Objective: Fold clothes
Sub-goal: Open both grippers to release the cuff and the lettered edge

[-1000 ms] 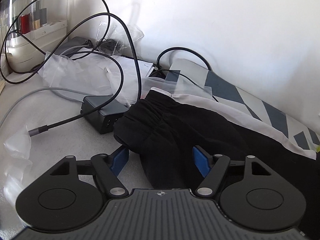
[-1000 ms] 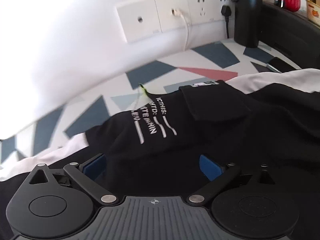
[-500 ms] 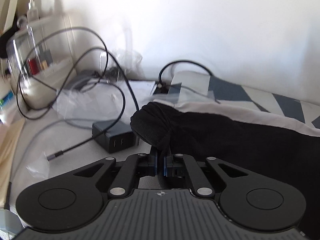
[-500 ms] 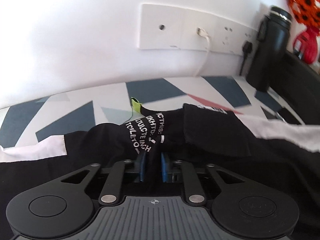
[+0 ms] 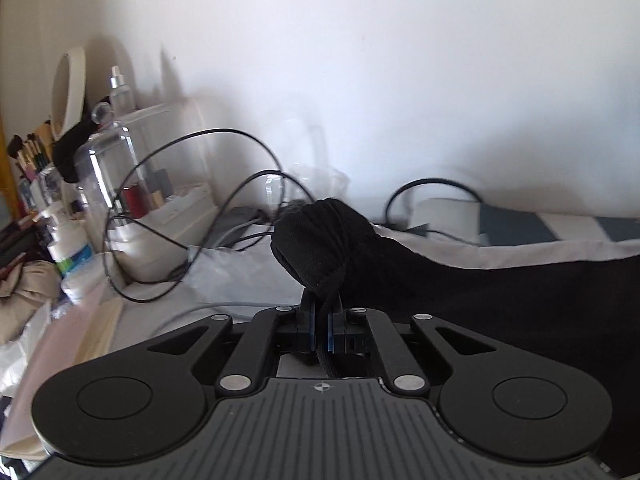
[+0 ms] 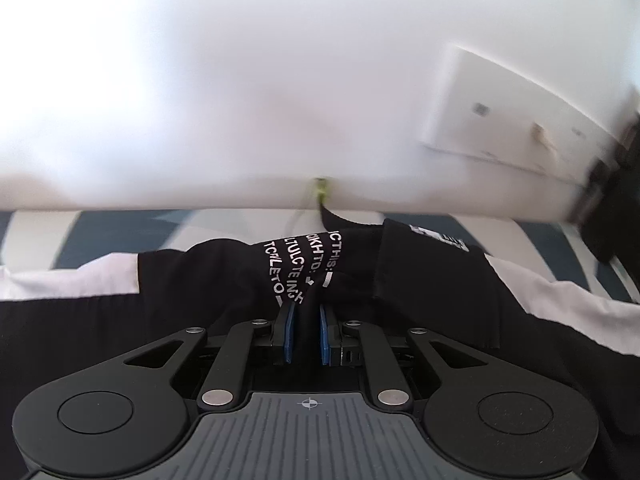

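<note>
Broadly, spread as a black garment (image 5: pixel 500 296) over the patterned mat (image 5: pixel 516 228), white band (image 6: pixel 68 284) running along its far edge, most of the cloth below wall level. Pinched at both ends: left hand-held gripper (image 5: pixel 320 330) clenched on a bunched black fold near the garment's cable-side end, right hand-held gripper (image 6: pixel 306 334) clamped on the lettered patch (image 6: pixel 298 268). Best lifted evenly, kept taut between the two grips, clear of the looping cables (image 5: pixel 160 208) beside the garment's left end.

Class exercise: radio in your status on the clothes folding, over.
Left gripper shut on black garment, bunched cuff up. Right gripper shut on its printed part. Black cables beside left end.
</note>
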Motion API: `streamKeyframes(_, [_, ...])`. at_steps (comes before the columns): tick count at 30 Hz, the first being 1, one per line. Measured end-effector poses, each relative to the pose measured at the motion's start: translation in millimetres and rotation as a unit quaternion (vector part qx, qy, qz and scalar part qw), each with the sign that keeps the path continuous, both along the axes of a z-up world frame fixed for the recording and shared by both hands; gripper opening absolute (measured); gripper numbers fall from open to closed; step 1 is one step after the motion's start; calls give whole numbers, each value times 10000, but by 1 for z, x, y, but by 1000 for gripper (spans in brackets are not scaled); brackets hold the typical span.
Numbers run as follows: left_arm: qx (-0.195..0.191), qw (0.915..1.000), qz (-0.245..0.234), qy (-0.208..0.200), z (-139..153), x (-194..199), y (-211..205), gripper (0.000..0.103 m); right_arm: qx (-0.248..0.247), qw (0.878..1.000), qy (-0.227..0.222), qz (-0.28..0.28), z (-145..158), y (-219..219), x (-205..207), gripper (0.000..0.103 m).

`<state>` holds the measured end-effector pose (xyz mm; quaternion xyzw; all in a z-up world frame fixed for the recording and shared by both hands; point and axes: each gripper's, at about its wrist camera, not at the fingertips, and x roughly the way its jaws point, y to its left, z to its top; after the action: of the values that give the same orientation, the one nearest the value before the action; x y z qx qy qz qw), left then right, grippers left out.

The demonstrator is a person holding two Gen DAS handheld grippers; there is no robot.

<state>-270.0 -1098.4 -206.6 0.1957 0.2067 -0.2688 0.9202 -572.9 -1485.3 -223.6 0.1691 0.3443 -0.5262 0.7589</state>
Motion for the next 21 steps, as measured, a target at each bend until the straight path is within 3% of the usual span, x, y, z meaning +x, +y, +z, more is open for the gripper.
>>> streamKeyframes(6, [293,9988,311,-231,-3,14,15,5,-179,9989,49,433,-3,18,30,12])
streamKeyframes(8, [452,9983,325,-192,-6,15,14,7,-225,9987,24,455,-4,20,34,16])
streamKeyframes(9, [535,9979,330,-168,-7,15,13,12,-196,9985,-85,495,-3,20,33,29])
streamKeyframes(10, [567,9977,339,-134,-6,12,12,17,-163,9982,-209,540,-1,22,29,55])
streamKeyframes(12, [599,9975,358,-61,-3,6,12,50,-108,9971,-447,609,6,27,20,72])
streamKeyframes(14, [503,9983,292,-88,5,-5,13,66,-192,9958,-640,633,19,38,7,72])
streamKeyframes(18, [242,9997,-58,-83,28,-43,13,66,-93,9906,-1227,593,48,59,-39,72])
streamKeyframes(21, [-60,9964,-811,225,36,-73,2,69,-33,9870,-1589,248,70,70,-90,72])
